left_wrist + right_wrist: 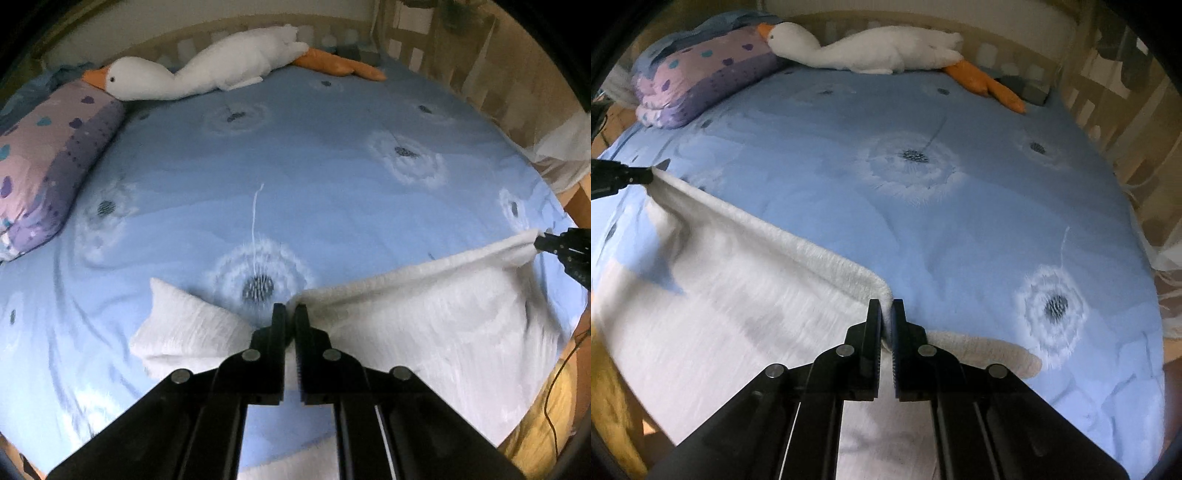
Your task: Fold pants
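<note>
Pants (one white pair) pinched by two claws, left claw and right claw.

White pants held stretched above the bed.

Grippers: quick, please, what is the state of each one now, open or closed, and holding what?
Left gripper: closed on the top edge of the white pants.
Right gripper: closed on the same top edge, further along.
</note>
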The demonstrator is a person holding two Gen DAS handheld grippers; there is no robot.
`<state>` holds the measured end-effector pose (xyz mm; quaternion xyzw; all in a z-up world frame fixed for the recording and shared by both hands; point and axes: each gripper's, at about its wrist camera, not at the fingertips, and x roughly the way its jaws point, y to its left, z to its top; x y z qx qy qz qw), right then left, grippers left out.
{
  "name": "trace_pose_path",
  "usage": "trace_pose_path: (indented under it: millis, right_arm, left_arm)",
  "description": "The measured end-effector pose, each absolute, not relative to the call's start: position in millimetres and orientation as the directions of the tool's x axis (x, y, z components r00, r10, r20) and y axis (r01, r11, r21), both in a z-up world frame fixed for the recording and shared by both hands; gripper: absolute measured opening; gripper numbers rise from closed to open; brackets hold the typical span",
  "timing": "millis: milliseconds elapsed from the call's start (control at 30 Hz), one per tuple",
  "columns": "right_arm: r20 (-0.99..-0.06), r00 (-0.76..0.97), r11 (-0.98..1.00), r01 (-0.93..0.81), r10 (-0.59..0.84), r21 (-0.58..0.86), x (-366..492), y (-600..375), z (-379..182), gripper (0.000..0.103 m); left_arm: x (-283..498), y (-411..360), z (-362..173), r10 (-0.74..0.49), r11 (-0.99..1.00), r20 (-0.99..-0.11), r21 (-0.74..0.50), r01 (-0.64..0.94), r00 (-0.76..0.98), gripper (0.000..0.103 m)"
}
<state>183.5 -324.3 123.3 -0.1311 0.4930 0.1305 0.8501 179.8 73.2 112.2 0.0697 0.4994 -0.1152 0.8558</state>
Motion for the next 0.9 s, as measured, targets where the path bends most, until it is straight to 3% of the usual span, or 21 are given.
trace_pose_path:
  millis: [367,767,900]
  right_arm:
    - [-0.873,0.478,0.933,-0.350,0.103,-0.082,101.5,-326.7,122.8,0.005]
    - [-0.938,0.343,0.961,-0.272,0.054,-0.044,63.8,-333.2,54.5,0.005]
    - [-0.947,0.321,0.973,-0.226,0.026,-0.050,63.1,-336.1,36.6,0.016]
  left_arm:
    - [74.2,82.5,99.1,-0.163,0.977,-0.876,-0.079,0.197,0.454,0.005]
    - [27.1,68.5,27.0,-0.121,0.982,-0.937,-0.066,0.175,0.327,0.006]
    - [23.6,69.7,19.1,-0.112,0.988,-0.937,-0.069,0.137,0.330,0.009]
